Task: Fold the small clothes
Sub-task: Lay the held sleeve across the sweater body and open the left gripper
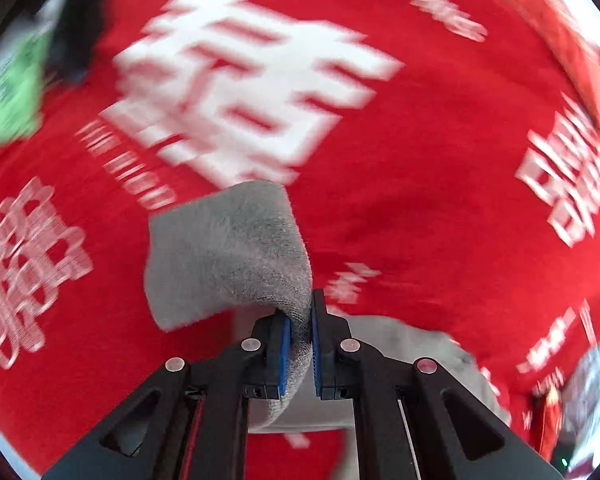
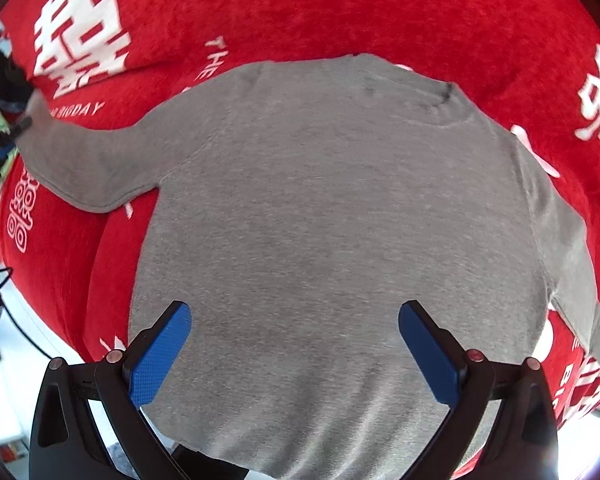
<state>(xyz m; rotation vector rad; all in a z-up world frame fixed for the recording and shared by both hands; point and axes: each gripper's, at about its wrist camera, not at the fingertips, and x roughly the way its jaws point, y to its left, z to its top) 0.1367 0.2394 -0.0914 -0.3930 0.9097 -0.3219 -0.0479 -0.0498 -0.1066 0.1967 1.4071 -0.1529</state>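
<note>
A small grey long-sleeved top [image 2: 320, 220] lies flat on a red blanket [image 2: 340, 12] with white characters, collar at the far right. My left gripper [image 1: 300, 320] is shut on the cuff end of its left sleeve [image 1: 228, 256], which drapes over the blue pads; it also shows at the far left of the right wrist view [image 2: 16, 136], pulling the sleeve out. My right gripper [image 2: 296, 344] is open and empty, hovering over the top's lower body near the hem. The right sleeve [image 2: 572, 264] lies along the body.
The red blanket [image 1: 400, 160] covers the whole surface. A green and black item [image 1: 24, 72] sits at its far left edge. A black cable [image 2: 24, 328] and white floor show beyond the blanket's left edge.
</note>
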